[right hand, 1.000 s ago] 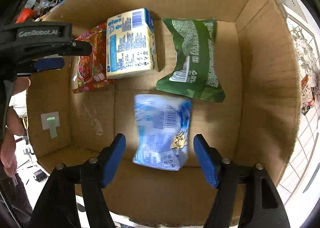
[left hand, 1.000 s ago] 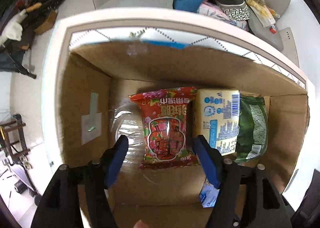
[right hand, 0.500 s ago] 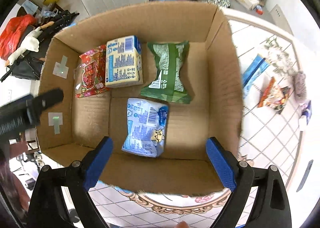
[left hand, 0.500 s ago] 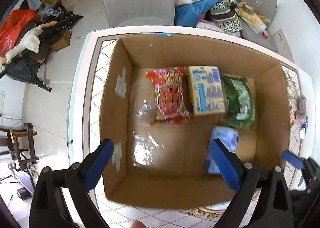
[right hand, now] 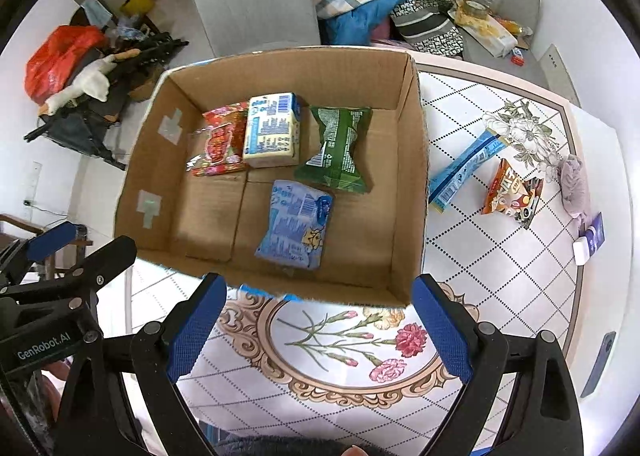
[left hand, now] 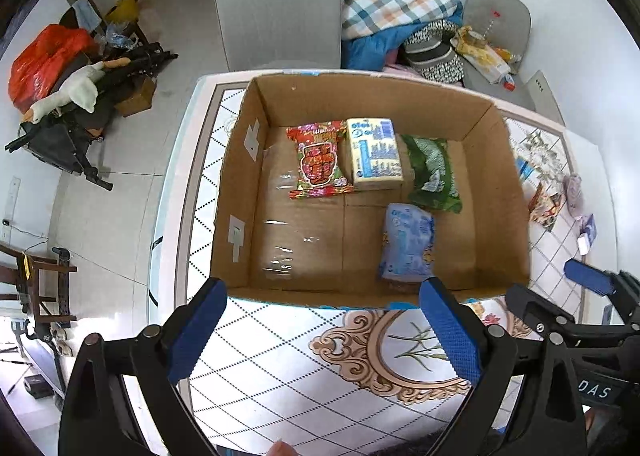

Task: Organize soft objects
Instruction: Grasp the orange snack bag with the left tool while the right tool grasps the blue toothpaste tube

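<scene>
Both grippers have the same build. The left gripper has black plastic arms, and each arm ends in a blue pad with a fine dotted texture. Round silver screws sit at the joints. The right gripper has the same black arms, blue textured pads and silver screws. One black body carries white letters "GenRobot.AI". A little bare skin shows at the near edge.

On my left gripper, seen at the near left from my right wrist, white lettering reads "GenRobot.AI". On my right gripper, at the near right, I read only "DAS".
</scene>
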### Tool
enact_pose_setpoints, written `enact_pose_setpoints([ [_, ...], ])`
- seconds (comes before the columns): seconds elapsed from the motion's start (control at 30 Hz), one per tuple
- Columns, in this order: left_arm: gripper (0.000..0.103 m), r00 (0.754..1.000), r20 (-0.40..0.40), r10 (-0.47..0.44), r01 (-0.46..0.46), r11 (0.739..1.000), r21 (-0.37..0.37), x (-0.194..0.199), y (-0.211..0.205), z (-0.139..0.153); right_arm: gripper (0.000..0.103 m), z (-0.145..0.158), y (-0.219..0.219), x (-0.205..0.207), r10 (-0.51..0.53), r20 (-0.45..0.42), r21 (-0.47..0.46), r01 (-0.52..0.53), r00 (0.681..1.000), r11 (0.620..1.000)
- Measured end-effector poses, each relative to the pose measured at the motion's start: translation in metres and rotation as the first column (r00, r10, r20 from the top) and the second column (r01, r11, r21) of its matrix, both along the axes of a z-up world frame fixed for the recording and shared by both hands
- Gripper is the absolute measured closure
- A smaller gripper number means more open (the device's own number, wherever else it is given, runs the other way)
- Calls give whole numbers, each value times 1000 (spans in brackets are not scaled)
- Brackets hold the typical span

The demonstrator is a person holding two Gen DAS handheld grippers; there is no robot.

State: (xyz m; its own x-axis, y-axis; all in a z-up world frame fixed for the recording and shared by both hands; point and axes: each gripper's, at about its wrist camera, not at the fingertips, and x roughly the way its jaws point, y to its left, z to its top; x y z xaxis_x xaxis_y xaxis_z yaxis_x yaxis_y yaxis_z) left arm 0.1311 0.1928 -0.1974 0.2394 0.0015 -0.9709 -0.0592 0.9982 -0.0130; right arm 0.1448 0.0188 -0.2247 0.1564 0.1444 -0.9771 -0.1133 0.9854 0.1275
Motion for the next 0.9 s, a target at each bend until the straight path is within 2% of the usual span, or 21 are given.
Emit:
enact_pose_setpoints([
  [0.13, 4, 1000, 25, -3, 3, 1000, -10, 1, -20, 17, 7, 9, -21, -5, -31, -14, 68, 32, 999, 997],
  [0.23, 4, 998, 59, -37, 37, 999, -1, 11, -49, 33, 7, 14, -54, -5, -85, -29, 118, 87, 996, 989],
  [0.33, 4, 991, 74, -108, 107, 994, 23, 28, -90, 40, 7, 17, -102, -1, -163, -54, 151, 169, 985, 974],
  [0.47, 4, 973, 57, -224, 222, 974, 41, 53, -160, 30, 7, 15, -173, 4, -289, -64, 122, 295, 955, 948],
  [0.57, 4, 947, 18, -321, 319, 946, 62, 79, -215, 7, 7, -1, -240, 5, -405, -103, 105, 415, 908, 904],
  [0.67, 4, 927, -44, -373, 375, 924, 77, 104, -258, -21, 7, -22, -292, 11, -490, -152, 109, 508, 858, 855],
  [0.8, 4, 910, -133, -394, 405, 911, 77, 139, -295, -65, 7, -57, -354, 27, -564, -206, 82, 589, 800, 804],
  [0.9, 4, 898, -216, -384, 407, 911, 71, 168, -317, -103, 7, -83, -398, 36, -629, -233, 45, 654, 742, 755],
])
